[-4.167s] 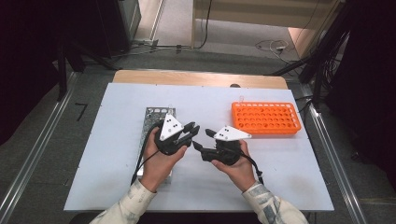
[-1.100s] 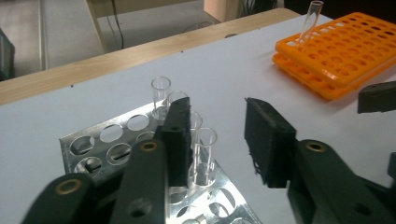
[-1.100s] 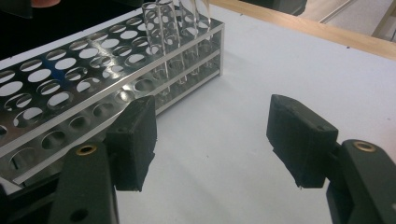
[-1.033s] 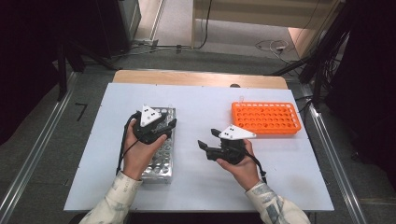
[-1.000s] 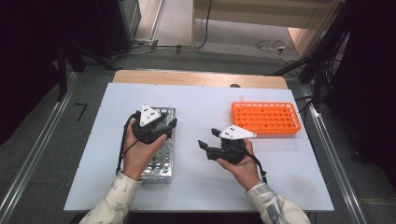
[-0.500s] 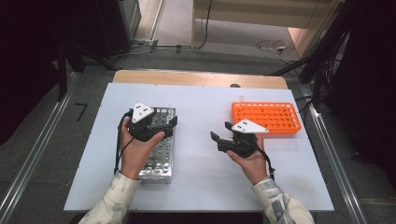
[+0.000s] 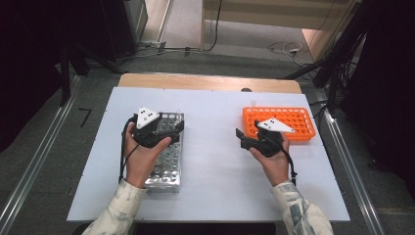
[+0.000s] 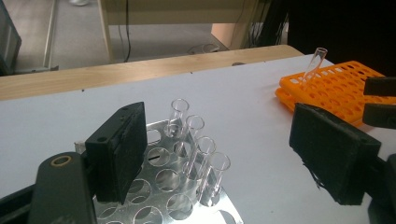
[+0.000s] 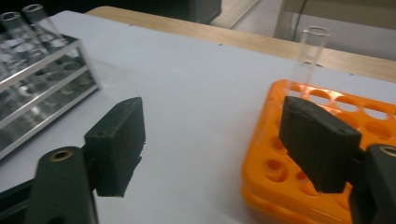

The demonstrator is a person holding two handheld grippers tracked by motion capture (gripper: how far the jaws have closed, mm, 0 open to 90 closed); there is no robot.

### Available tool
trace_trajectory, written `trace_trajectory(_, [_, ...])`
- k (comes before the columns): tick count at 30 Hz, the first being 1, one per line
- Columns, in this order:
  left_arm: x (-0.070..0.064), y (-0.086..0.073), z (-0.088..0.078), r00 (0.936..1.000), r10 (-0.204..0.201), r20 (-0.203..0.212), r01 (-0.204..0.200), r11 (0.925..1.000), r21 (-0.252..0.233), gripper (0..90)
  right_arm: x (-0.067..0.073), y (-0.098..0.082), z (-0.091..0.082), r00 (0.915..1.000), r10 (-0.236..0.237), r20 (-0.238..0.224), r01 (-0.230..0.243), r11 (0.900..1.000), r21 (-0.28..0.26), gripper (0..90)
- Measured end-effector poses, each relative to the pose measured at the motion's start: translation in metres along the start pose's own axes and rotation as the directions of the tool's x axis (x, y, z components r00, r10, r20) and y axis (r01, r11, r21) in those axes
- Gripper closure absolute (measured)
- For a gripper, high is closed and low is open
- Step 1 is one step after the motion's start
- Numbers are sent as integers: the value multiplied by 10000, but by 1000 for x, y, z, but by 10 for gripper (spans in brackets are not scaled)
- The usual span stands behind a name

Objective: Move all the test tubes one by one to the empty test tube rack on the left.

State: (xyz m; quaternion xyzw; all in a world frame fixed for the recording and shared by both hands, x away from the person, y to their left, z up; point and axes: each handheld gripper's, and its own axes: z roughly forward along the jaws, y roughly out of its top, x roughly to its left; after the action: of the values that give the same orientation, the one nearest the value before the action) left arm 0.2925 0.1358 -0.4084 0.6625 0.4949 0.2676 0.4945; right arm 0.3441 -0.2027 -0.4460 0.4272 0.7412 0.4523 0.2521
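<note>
A metal rack (image 7: 169,166) (image 8: 163,196) (image 9: 42,93) lies at the table's left and holds several upright glass tubes (image 8: 194,140). My left gripper (image 7: 177,128) (image 8: 229,144) hovers over the rack's far end. Its jaws have just been opening and stand wide, with the tubes ahead of them and untouched. An orange rack (image 7: 288,120) (image 8: 336,84) (image 9: 289,186) sits at the right with one glass tube (image 7: 253,104) (image 8: 315,63) (image 9: 308,51) in its far left corner. My right gripper (image 7: 246,138) (image 9: 210,149) is at that rack's near left corner. Its jaws have just been opening further, with nothing between them.
Both racks rest on a white table top (image 7: 215,166). A wooden strip (image 7: 210,82) runs along its far edge. Dark equipment and cables stand on the floor behind and to the right.
My right hand has moved right, from the table's middle to the orange rack. Both hands were together mid-table earlier; the left now stays over the metal rack with its jaws wider.
</note>
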Motion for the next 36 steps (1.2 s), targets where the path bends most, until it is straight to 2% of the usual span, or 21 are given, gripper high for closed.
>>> trace_trajectory(6, [-1, 0, 1, 10000, -44, 22, 44, 10000, -21, 187, -16, 3, 9, 9971, 346, 678, -344, 9994, -35, 144])
trace_trajectory(11, [0, 0, 1, 10000, -46, 9, 46, 10000, -62, 187, -29, 6, 15, 9931, 683, 951, -687, 9976, 16, 149])
trace_trajectory(17, [0, 0, 1, 10000, -39, -21, 39, 10000, -18, 187, -36, 13, 27, 9889, 432, 1423, -437, 9990, 5, 195])
trace_trajectory(27, [0, 0, 1, 10000, -32, 5, 32, 10000, 24, 187, -39, 23, 51, 9855, -73, 1697, 40, 9998, 199, 303])
trace_trajectory(31, [0, 0, 1, 10000, -44, 19, 44, 10000, 28, 187, -39, 23, 57, 9897, 131, 1424, -154, 9998, 149, 369])
trace_trajectory(36, [-1, -1, 2, 10000, -44, 49, 43, 10000, 66, 187, -42, 21, 62, 9884, 73, 1520, -108, 9997, 224, 457])
